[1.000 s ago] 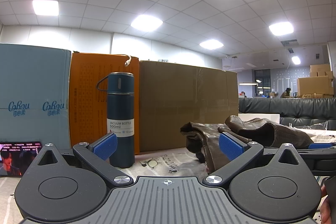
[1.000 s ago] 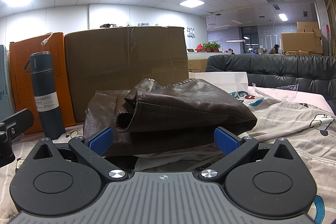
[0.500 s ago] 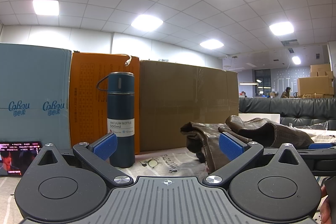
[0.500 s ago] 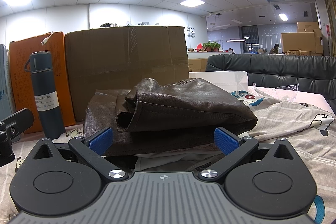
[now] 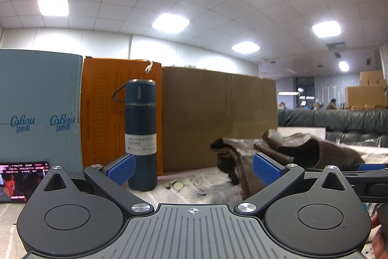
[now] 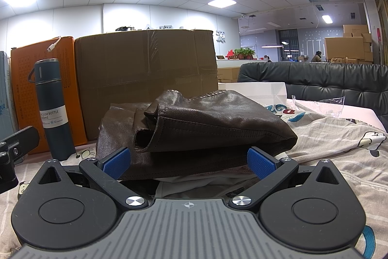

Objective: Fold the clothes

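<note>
Right gripper [image 6: 189,163]: blue pads [image 6: 260,162] spread wide, gripping nothing. One brown leather jacket [image 6: 194,128] lies folded just beyond them, long axis left-right across the view, sleeve opening facing the camera. Left gripper [image 5: 194,168]: fingers wide apart, empty; jacket [image 5: 291,152] ahead to its right. Left of the jacket: one upright vacuum bottle [image 6: 54,111]. Behind: one brown carton [image 6: 145,79], one orange box [image 6: 43,94].

My left gripper [image 5: 194,168] and right gripper [image 6: 188,162] look alike: black linkage arms, silver screws, blue textured pads [image 6: 116,162], grey ribbed housing with a crosshair mark.
</note>
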Tool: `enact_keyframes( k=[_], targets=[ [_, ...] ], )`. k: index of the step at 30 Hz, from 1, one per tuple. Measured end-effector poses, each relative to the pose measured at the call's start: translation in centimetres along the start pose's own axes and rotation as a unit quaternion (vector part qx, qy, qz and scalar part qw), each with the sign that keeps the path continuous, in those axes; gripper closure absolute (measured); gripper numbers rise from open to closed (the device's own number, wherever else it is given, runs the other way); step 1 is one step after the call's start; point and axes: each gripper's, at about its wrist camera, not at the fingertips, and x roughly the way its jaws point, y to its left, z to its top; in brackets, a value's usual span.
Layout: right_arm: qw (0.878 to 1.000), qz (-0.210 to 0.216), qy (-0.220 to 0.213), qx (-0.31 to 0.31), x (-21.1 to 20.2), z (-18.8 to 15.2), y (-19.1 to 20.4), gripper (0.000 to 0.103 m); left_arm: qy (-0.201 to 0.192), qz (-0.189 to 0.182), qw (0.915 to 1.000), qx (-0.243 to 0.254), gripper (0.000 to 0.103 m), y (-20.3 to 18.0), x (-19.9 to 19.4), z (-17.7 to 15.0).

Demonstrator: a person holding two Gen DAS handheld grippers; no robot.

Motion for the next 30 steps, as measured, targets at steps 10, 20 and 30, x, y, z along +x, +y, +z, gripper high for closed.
enact_keyframes(
  k=[10,20,30],
  targets=[
    [0.993,-0.01,0.108,-0.041,2.4,-0.6,1.1,0.0,0.142,0.019,0.9896,0.014,0.0,-0.3,3.0,-0.9],
    [0.98,-0.029,0.187,-0.057,4.9,-1.7,1.3,0.0,0.281,0.033,0.9586,0.033,0.0,-0.6,6.6,-2.9],
    [0.976,-0.025,0.212,-0.052,5.3,-2.1,1.0,0.0,0.313,0.025,0.9494,0.007,0.0,0.2,7.0,-3.3]
  ],
)
